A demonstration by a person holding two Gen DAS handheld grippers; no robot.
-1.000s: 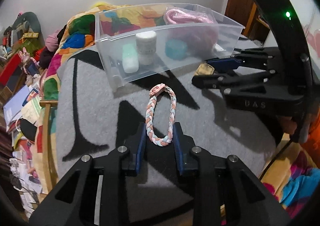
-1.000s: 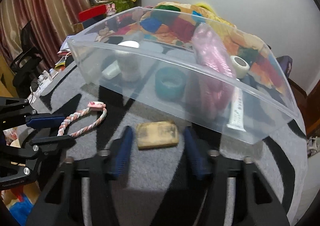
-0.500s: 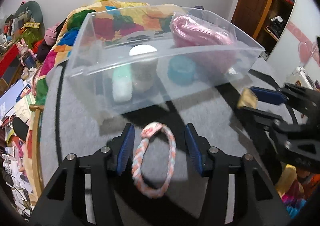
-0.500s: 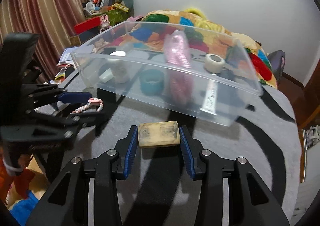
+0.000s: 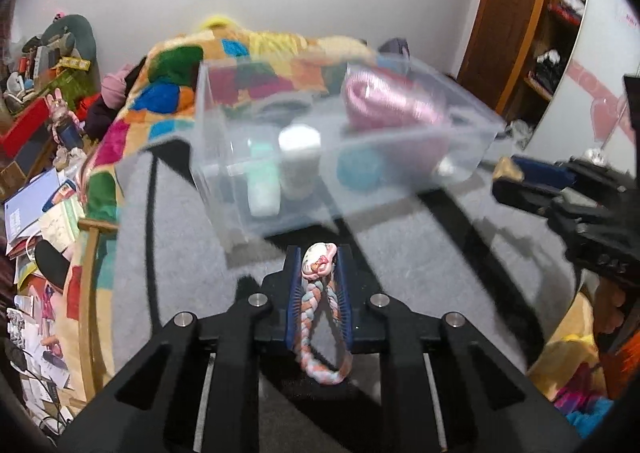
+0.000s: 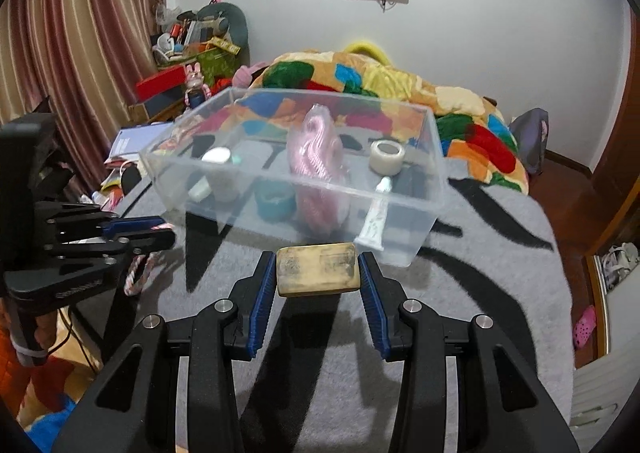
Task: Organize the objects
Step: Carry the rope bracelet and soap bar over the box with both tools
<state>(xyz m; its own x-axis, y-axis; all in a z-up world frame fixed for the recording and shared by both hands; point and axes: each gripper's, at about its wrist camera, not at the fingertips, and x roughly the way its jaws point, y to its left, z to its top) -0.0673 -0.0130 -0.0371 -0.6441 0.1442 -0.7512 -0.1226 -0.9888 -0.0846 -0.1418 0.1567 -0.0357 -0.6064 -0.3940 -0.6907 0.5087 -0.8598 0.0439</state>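
My left gripper [image 5: 319, 267] is shut on a braided pink, orange and pale blue loop [image 5: 316, 301] and holds it above the grey rug, its lower end hanging. My right gripper [image 6: 318, 271] is shut on a worn yellowish block [image 6: 317, 270], lifted above the rug. A clear plastic bin [image 6: 416, 237] stands ahead of both grippers; it also shows in the left wrist view [image 5: 476, 157]. It holds a pink rope bundle [image 6: 318, 157], a teal ring [image 6: 275, 203], a white jar [image 6: 218, 169], a tape roll [image 6: 386, 157] and a tube [image 6: 374, 219].
The grey rug with black stripes [image 6: 480, 293] covers the surface. A colourful patchwork blanket [image 6: 400, 89] lies behind the bin. Clutter and papers [image 5: 36, 193] sit to the left by a striped curtain [image 6: 60, 53]. A wooden door [image 5: 508, 13] is at the right.
My left gripper closed on the braided loop and lifted it off the rug. My right gripper closed on the yellowish block and raised it, backing a little from the bin.
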